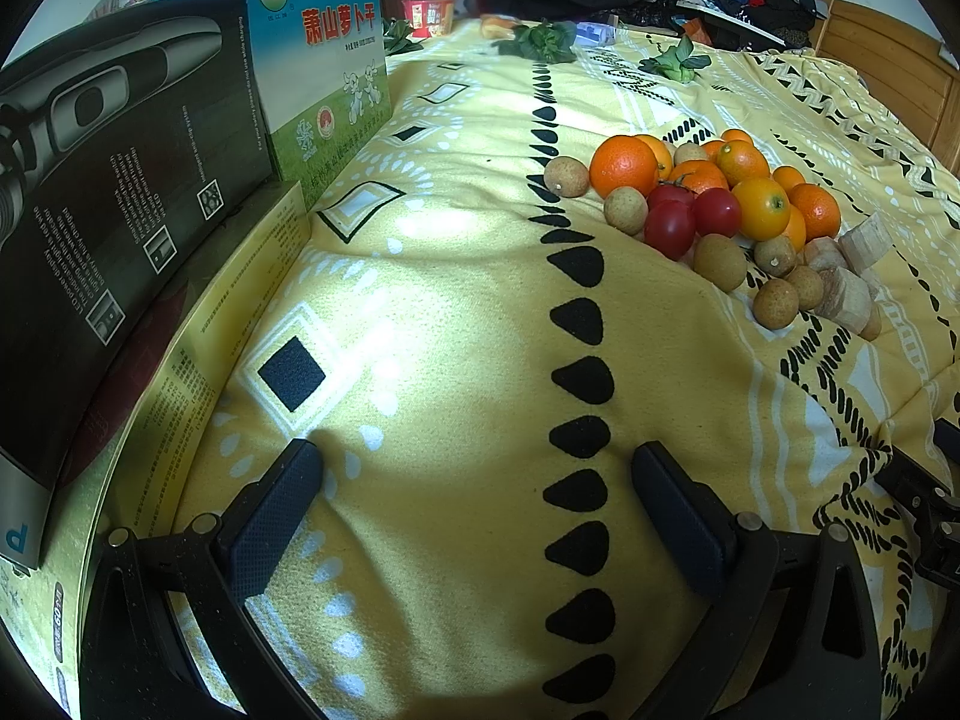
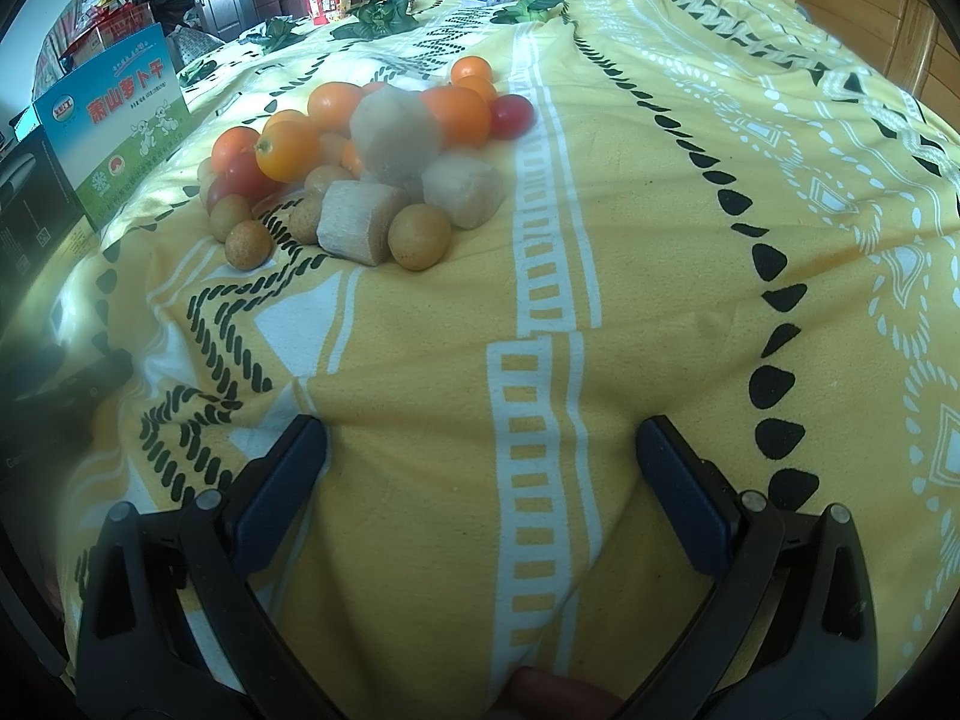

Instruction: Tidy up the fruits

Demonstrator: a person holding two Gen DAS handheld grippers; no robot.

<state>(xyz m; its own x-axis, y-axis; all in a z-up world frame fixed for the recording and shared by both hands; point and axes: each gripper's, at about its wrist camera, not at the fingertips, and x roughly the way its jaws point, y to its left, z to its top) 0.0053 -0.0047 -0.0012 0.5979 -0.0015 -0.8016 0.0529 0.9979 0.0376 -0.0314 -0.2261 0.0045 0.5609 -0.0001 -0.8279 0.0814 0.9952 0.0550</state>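
A yellow patterned blanket (image 1: 456,312) covers the whole surface, and the fruit pile (image 1: 714,210) lies on it, well ahead of both grippers. Largest in the pile are the oranges (image 1: 623,165), glossy and round; around them sit pale cut cylinders – possibly sugarcane pieces (image 2: 360,222) – then red cherry tomatoes (image 1: 717,211) and small tan longans (image 1: 775,303) at the near edge. Left of the pile, the left wrist view alone shows a blue-green carton (image 1: 327,66) beside a black box (image 1: 120,210). The right wrist view shows the front cane piece lying on its side, long axis running left to right. The left gripper (image 1: 477,468) and right gripper (image 2: 482,444) both hover spread wide – nothing between their fingers.
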